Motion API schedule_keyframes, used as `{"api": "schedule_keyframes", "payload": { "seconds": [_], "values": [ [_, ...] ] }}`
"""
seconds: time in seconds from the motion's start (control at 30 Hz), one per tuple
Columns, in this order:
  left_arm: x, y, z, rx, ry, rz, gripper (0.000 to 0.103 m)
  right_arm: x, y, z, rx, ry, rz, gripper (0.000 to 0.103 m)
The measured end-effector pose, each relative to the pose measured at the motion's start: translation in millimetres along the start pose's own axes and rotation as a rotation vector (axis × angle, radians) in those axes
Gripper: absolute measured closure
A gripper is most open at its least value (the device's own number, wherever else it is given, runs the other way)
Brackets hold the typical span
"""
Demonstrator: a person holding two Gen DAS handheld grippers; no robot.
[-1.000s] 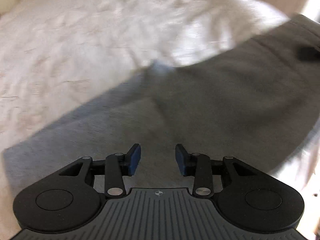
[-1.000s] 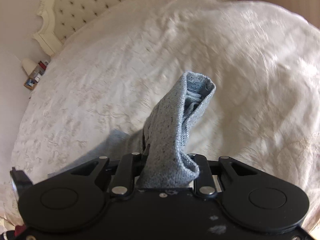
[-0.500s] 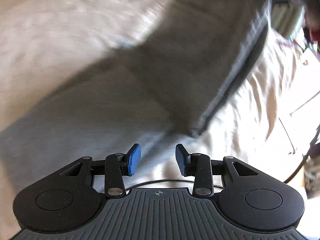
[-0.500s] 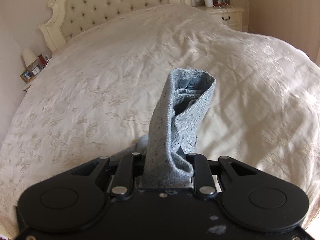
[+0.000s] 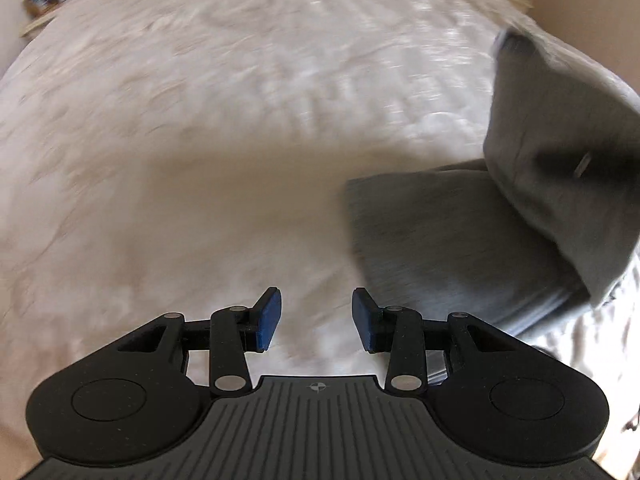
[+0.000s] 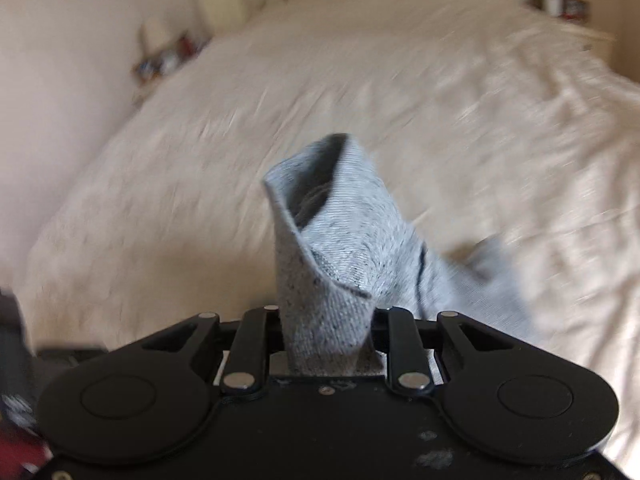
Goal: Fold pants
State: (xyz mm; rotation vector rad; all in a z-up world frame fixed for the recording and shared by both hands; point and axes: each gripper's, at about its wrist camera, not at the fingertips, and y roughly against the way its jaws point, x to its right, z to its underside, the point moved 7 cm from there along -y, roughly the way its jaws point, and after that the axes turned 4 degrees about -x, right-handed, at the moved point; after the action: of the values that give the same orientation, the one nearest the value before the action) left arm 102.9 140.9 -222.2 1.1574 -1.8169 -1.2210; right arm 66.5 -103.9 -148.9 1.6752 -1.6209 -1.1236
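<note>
Soft grey knit pants (image 6: 332,264) are pinched by the right gripper (image 6: 326,344) mid-fold. The left gripper (image 5: 316,318) is held spread and empty; laying the fold flat is likely needed next.

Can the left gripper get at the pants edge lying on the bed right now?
Probably yes. The left gripper is open and empty over bare bedspread, and the pants lie just to its right with nothing between them. The raised part hangs from the right gripper.

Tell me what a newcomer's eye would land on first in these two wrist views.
First, the grey pants: a bunched fold stands up from the right gripper, which is shut on it, in the middle of the right wrist view. In the left wrist view the same pants drape at the right, while the left gripper is open and empty over the cream bedspread.
</note>
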Motion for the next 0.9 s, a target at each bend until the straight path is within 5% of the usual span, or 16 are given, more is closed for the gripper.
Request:
{"api": "schedule_keyframes", "payload": {
  "seconds": [0.13,0.17,0.2,0.4,0.53,0.67,0.73,0.9],
  "values": [
    [-23,4,6,-0.013,0.045,-0.021,0.065,-47,-54,42,-0.116,0.216,0.100,0.073],
    [-27,4,6,-0.013,0.054,-0.020,0.065,-56,-62,51,-0.145,0.262,0.103,0.062],
    [-29,8,7,-0.010,0.060,-0.019,0.065,-65,-66,60,-0.172,0.288,0.075,0.053],
    [-20,28,-14,0.082,0.036,0.023,0.065,-77,-25,65,-0.145,0.229,-0.129,0.048],
    [17,24,-46,0.127,-0.017,0.092,0.065,-30,8,51,-0.026,0.115,-0.081,0.049],
    [56,14,-73,0.151,-0.039,0.150,0.065,50,14,35,0.020,-0.045,0.103,0.079],
    [73,8,-79,0.149,-0.054,0.169,0.065,96,10,31,0.019,-0.148,0.174,0.082],
    [97,-27,-45,0.025,-0.117,0.153,0.065,128,-16,36,-0.051,-0.202,0.147,0.082]
  ]
}}
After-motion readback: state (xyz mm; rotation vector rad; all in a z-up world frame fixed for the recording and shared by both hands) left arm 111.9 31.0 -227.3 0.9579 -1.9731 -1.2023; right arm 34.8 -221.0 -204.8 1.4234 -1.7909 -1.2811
